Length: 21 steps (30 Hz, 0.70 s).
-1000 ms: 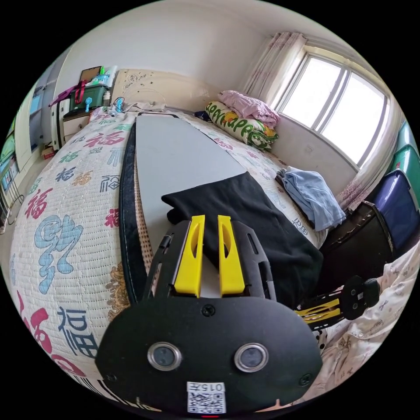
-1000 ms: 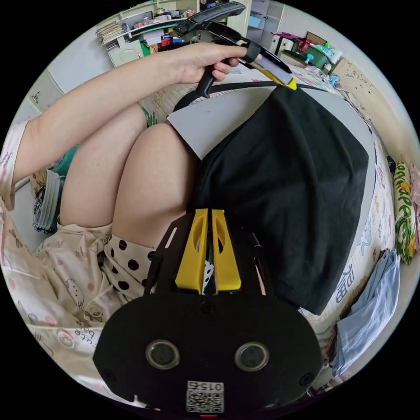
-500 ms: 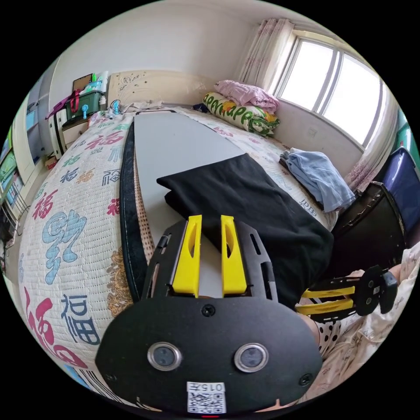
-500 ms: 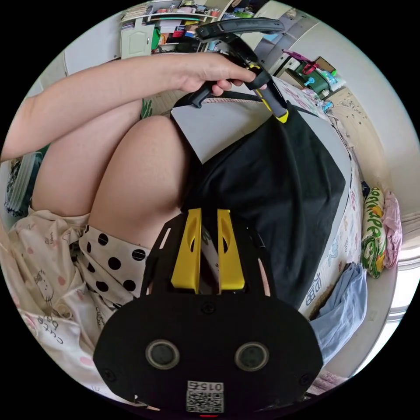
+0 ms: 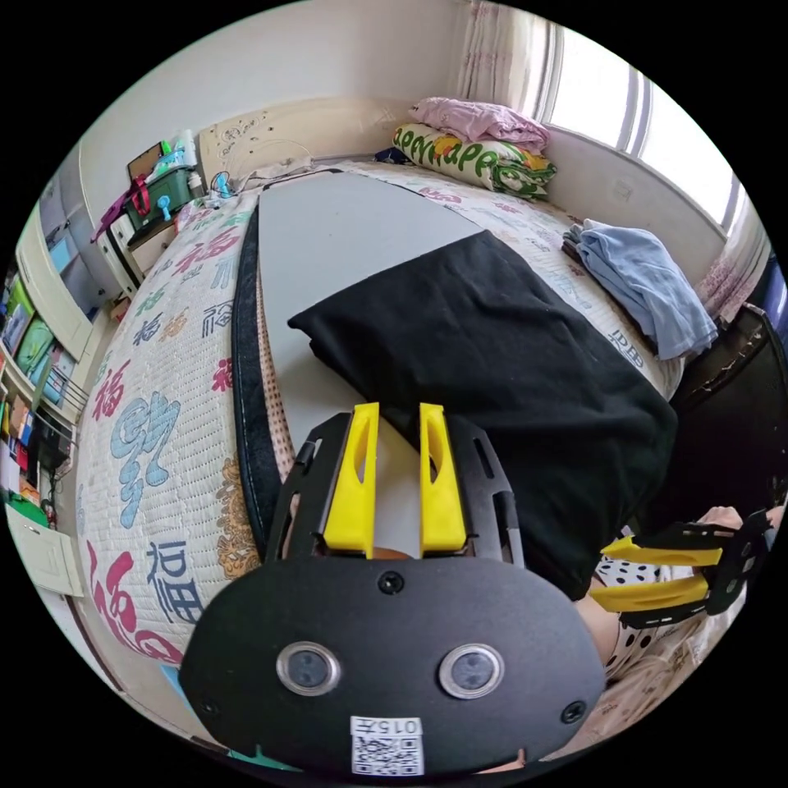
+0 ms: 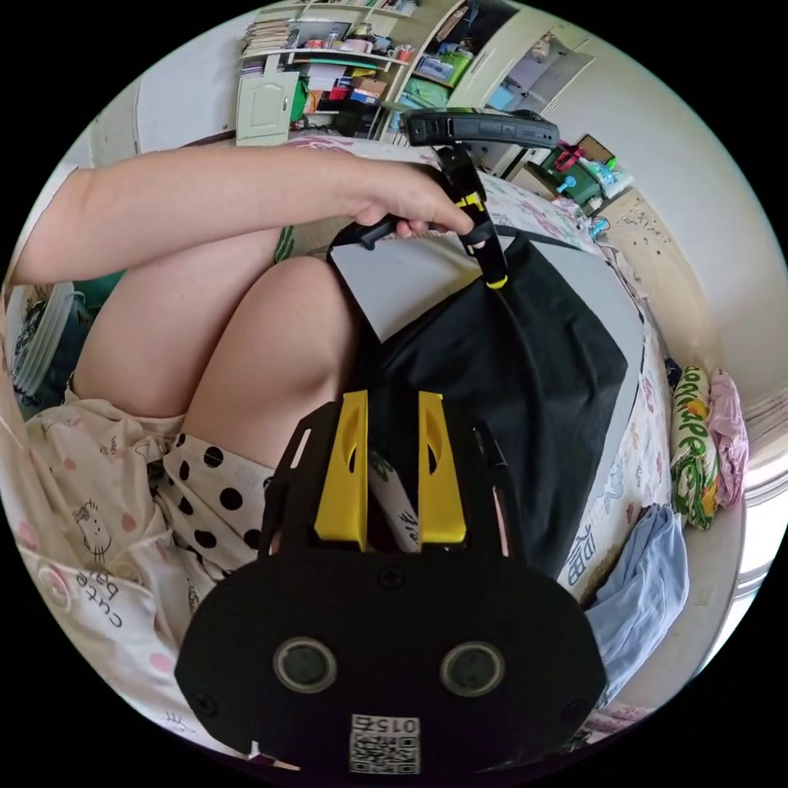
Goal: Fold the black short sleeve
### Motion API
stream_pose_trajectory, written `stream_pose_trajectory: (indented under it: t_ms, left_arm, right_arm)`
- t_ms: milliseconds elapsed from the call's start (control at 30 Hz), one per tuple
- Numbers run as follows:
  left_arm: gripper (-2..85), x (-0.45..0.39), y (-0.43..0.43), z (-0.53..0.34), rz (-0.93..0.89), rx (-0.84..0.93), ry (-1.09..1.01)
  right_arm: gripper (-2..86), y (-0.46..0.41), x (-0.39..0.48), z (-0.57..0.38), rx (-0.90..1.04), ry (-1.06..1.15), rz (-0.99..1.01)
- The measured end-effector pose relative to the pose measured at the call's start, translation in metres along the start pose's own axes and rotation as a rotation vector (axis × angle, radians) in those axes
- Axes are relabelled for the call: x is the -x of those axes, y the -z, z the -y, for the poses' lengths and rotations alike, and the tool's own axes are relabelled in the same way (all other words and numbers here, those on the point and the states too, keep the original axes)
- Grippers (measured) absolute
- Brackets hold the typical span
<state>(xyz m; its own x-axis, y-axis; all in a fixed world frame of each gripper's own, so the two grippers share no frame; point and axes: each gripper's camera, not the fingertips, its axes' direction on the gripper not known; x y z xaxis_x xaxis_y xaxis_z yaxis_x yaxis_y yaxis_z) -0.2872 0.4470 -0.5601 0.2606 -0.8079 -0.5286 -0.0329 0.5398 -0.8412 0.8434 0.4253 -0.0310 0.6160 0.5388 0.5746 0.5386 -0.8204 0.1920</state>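
Black short sleeve [image 5: 492, 345] lies folded on the grey board [image 5: 345, 238], near end draping off it. Left gripper [image 5: 394, 410] and right gripper [image 6: 392, 402] both parted, holding nothing. Risk: overhang slides off, undoing fold.

The quilt [image 5: 156, 386] is showing the character 福 over and over, in red [image 5: 197, 250], in dark blue [image 5: 176, 570] and in other colours (some drawn in old-style forms). Near its edge, the dark letters "JDB" [image 5: 625, 347] are running beside the black cloth. The person's pyjama top [image 6: 98, 591] is carrying the word "cute"; the word next to it is too warped to make out. The rolled pillow [image 5: 472, 156] is bearing green lettering, too bent to read.
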Motion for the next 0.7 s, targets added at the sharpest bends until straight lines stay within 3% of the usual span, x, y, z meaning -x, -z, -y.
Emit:
stream_pose_trajectory:
  t_ms: [300, 700]
  left_arm:
    - [8.0, 0.008, 0.001, 0.001, -0.001, 0.002, 0.027]
    - [8.1, 0.049, -0.015, -0.015, 0.0, 0.006, 0.04]
  right_arm:
    - [7.5, 0.007, -0.051, -0.002, -0.027, 0.03, -0.099]
    - [5.6, 0.122, -0.123, 0.046, -0.032, 0.061, -0.123]
